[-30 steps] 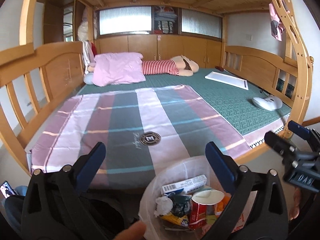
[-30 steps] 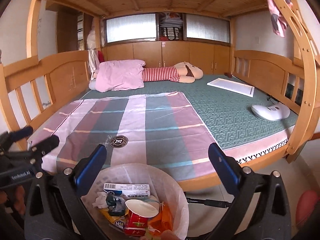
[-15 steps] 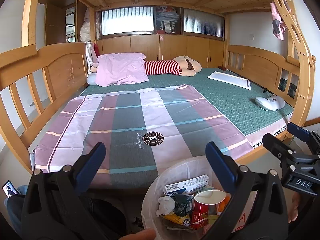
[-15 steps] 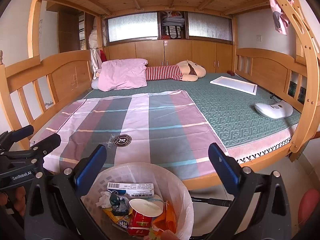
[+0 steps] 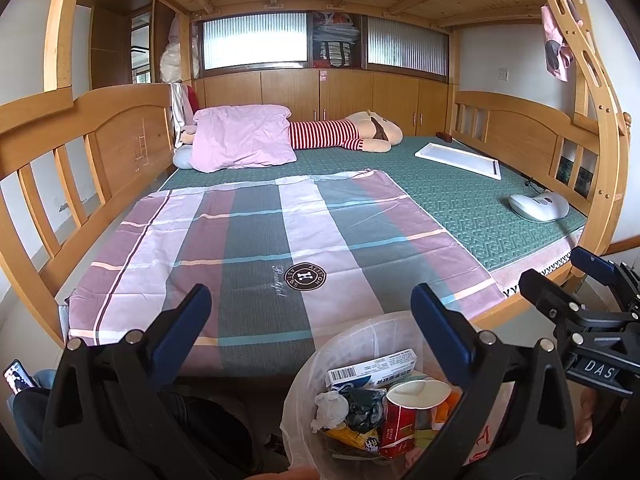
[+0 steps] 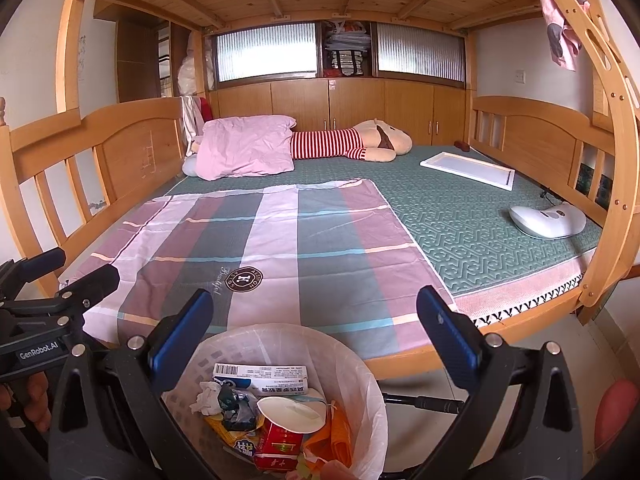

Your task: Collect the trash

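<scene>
A wooden bunk bed [image 6: 132, 140] fills the middle of the frame, its green patterned mattress cover [image 6: 460, 216] bearing a pink-and-grey striped sheet [image 6: 280, 248] spread over the lower left. At the upper centre lie a pink pillow [image 6: 244, 146] and, touching it on the right, a plush toy in a red-striped shirt [image 6: 352, 142]. A white framed panel [image 6: 468, 169] lies at the upper right, with a white device [image 6: 546, 221] below it near the right rail.
</scene>
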{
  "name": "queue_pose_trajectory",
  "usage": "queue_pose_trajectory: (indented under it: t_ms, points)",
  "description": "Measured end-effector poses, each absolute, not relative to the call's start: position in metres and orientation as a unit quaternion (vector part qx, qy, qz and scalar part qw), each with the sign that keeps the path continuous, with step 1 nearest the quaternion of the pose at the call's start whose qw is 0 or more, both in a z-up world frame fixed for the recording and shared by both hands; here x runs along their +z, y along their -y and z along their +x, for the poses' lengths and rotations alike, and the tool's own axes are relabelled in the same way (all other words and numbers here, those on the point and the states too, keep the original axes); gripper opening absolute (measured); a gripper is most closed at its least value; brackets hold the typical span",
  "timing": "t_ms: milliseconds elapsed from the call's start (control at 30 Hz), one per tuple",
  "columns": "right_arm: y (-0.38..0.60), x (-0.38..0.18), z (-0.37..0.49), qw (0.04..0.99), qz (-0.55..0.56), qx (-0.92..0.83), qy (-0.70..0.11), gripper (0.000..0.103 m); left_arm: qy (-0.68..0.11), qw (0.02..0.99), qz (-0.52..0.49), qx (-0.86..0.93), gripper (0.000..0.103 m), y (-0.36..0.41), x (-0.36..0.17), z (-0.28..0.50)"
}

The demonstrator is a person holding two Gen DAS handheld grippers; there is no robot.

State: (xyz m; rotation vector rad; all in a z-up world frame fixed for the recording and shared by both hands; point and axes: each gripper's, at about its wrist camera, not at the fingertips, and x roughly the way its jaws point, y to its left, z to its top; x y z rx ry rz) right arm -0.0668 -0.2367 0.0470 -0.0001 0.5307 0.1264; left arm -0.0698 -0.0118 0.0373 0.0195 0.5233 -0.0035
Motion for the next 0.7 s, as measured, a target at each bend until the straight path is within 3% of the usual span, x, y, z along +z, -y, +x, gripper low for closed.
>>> queue_pose_trajectory:
  t_ms: [700]
  points:
    - [0.2310,0.0440,-0.0653,0.962,-0.006,0.056,-0.268,0.099,-0.260,0.966,0.009,-0.004,0.099,0.0147,0.0362,-0.0698]
